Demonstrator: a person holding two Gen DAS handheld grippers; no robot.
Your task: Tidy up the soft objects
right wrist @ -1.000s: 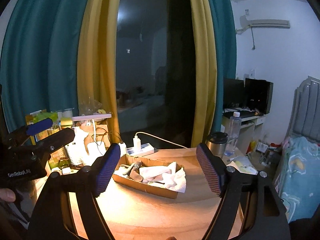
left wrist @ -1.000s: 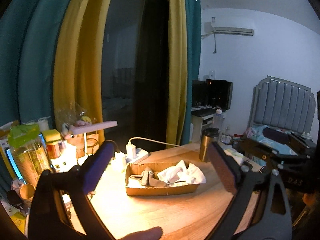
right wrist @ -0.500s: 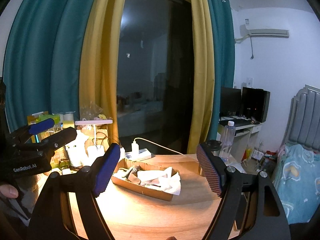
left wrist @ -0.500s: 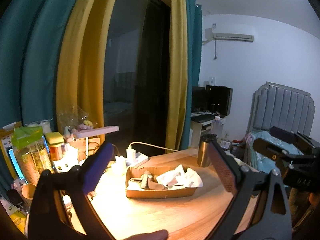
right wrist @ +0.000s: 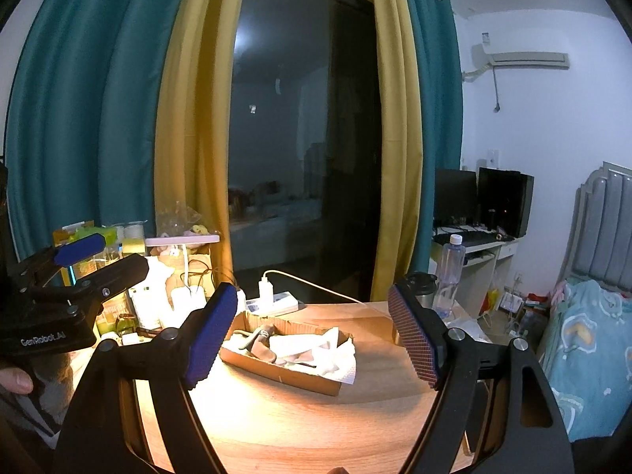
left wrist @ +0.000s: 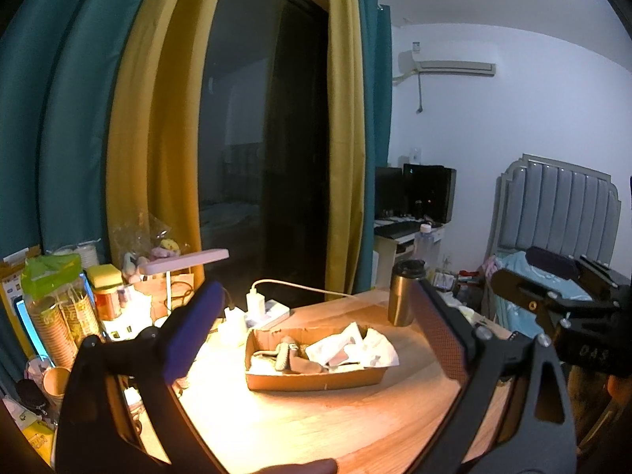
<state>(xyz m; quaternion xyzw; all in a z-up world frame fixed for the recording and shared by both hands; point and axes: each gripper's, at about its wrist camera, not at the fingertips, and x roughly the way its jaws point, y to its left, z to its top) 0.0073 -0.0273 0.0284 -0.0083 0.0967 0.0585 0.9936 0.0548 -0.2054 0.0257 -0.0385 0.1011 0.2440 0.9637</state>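
A shallow cardboard box (left wrist: 316,380) (right wrist: 276,371) lies on the round wooden table (left wrist: 296,426). Inside it are white crumpled cloths (left wrist: 355,349) (right wrist: 312,349) on the right and grey-brown soft items (left wrist: 290,357) (right wrist: 262,341) on the left. My left gripper (left wrist: 316,335) is held open above the table's near side, well short of the box, with nothing between its fingers. Over the near edge, my right gripper (right wrist: 312,335) is open too and empty. The left gripper's body (right wrist: 59,304) shows at the left of the right wrist view, held by a hand.
A steel tumbler (left wrist: 403,294) stands behind the box on the right. A power strip with chargers (left wrist: 260,312) and a pink desk lamp (left wrist: 185,258) are behind it on the left. Cluttered jars and cups (left wrist: 59,308) fill the left side. A bed (right wrist: 584,339) lies to the right.
Both views have tilted slightly upward, so the box and table sit a little lower in the frames. Neither gripper's fingers have moved.
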